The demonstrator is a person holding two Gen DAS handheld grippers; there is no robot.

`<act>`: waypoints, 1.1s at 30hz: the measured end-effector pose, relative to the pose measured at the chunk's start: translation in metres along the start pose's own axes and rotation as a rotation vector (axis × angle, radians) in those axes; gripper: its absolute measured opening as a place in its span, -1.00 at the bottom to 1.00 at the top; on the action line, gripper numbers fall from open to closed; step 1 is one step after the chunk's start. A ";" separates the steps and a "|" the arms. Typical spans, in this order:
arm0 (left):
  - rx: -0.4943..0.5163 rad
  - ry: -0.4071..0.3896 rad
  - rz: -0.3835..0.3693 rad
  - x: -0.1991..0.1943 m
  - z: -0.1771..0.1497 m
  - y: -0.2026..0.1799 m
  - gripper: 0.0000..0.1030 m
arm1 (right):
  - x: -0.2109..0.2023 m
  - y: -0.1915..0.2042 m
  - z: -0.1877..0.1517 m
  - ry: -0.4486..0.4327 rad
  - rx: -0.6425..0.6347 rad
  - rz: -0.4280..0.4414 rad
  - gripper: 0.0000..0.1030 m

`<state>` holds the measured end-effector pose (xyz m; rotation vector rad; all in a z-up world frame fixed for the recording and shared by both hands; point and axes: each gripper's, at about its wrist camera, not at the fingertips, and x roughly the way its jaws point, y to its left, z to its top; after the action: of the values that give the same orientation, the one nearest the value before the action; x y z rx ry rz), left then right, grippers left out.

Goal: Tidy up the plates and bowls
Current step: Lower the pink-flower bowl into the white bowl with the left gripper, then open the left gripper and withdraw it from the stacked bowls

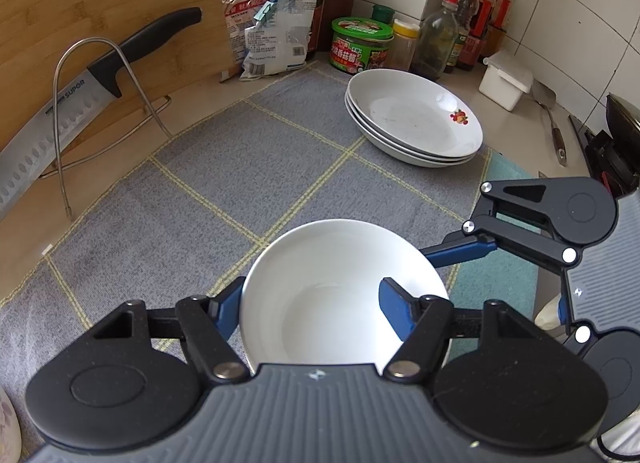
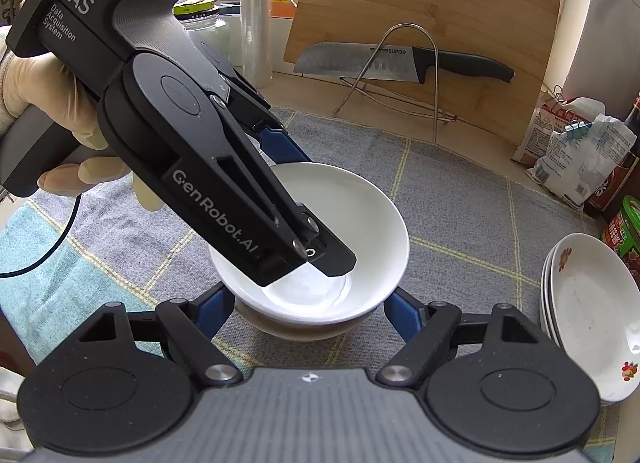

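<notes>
Bowl stacking: upper bowl held by left gripper above lower bowl

The left gripper (image 1: 312, 303) holds the white ceramic bowl (image 1: 340, 291) by its wall, one blue finger (image 1: 396, 307) inside and one outside. In the right wrist view this bowl sits in or just above a second white bowl (image 2: 296, 327); contact cannot be confirmed. The right gripper (image 2: 308, 311) stands wide open, fingers flanking the lower bowl, not touching it. Both rest near-centre on the grey checked cloth mat (image 1: 192, 191). The stack of three white shallow plates (image 1: 416, 119) lies far right, well apart. The steel knife (image 1: 48, 127) on its wire rack stands far left, clear of the path.
</notes>
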<state>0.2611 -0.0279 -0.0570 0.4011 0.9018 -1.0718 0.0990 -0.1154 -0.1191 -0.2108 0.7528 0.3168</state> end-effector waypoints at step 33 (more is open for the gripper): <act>-0.047 -0.083 0.044 -0.020 -0.004 0.007 0.60 | -0.013 0.002 0.002 -0.079 -0.017 0.022 1.00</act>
<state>0.2623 -0.0105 -0.0443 0.3333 0.8393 -1.0176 0.0902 -0.1154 -0.1089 -0.2050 0.6751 0.3508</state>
